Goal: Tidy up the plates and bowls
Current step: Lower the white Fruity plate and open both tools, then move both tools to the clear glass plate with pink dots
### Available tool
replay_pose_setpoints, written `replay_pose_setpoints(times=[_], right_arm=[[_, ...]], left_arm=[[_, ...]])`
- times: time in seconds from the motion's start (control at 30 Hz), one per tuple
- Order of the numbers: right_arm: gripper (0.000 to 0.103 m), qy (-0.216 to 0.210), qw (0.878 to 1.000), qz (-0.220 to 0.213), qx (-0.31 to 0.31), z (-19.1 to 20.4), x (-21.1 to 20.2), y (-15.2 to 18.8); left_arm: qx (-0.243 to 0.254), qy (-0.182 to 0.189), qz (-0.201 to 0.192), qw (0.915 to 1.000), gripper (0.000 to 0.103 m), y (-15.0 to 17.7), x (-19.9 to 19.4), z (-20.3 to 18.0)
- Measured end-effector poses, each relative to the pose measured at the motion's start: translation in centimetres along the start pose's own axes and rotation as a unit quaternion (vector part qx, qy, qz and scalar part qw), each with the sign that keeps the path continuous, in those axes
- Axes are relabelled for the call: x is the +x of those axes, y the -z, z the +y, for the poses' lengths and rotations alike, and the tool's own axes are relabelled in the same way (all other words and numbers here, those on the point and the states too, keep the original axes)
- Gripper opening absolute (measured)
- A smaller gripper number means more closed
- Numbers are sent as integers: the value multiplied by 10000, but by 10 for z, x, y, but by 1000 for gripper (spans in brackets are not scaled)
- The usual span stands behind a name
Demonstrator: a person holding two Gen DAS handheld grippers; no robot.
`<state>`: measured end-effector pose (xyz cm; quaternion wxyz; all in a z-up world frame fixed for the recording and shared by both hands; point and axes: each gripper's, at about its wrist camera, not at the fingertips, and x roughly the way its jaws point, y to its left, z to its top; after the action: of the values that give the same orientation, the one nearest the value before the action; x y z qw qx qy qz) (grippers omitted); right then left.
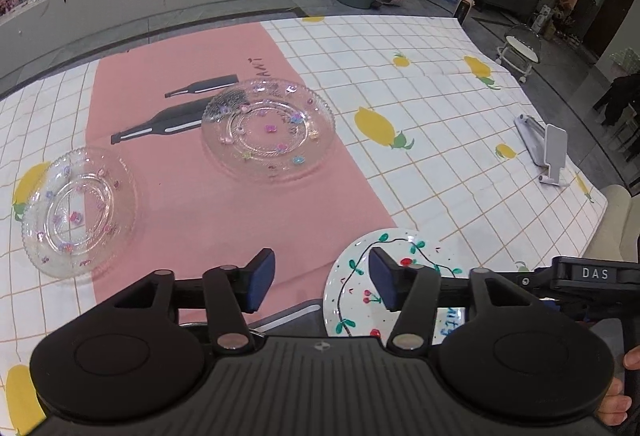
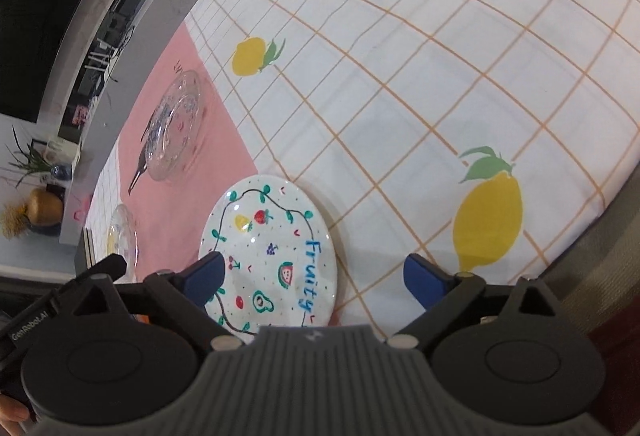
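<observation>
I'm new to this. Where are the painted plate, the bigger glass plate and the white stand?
painted plate (image 2: 272, 248), right wrist view, its centre.
bigger glass plate (image 1: 268, 130), left wrist view, its centre.
white stand (image 1: 554, 152), left wrist view, its upright panel.

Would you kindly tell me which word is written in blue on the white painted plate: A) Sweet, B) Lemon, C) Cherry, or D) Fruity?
D: the white painted plate reads "Fruity" in blue letters along its edge, beside drawings of small fruits, as the right wrist view shows.

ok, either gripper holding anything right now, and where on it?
Nothing held. Left gripper and right gripper are both open; the fruit-painted plate lies on the tablecloth, no pad pressing it.
</observation>
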<state>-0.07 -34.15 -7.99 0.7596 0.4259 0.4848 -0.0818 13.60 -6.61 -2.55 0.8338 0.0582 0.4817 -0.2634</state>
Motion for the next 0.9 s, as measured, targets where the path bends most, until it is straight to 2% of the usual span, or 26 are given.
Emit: replay_pose_setpoints(times=[0.1, 0.23, 0.3, 0.43, 0.6, 0.73, 0.9], right_arm=[[99, -44, 9997, -233, -84, 4, -6, 1], [100, 94, 9965, -660, -495, 24, -16, 4], [100, 261, 9935, -795, -765, 38, -20, 5], [100, 486, 9850, -1192, -1150, 64, -33, 14], [100, 380, 9806, -1227, -1483, 92, -47, 16], [100, 114, 9756, -1159, -1860, 121, -52, 18], [100, -254, 9729, -981, -2076, 162, -45, 17]], left_arm=[[-8, -65, -88, 9999, 80, -1, -4, -3], [193, -304, -387, 9986, 82, 0, -13, -9], [437, -414, -638, 9961, 87, 1, -21, -14], [722, -557, -1032, 9905, 87, 3, -36, -21], [659, -549, -1238, 9886, 87, -1, -53, -19], [636, -696, -1556, 9833, 87, -4, -71, -12], [258, -734, -1792, 9807, 87, -11, -87, 14]])
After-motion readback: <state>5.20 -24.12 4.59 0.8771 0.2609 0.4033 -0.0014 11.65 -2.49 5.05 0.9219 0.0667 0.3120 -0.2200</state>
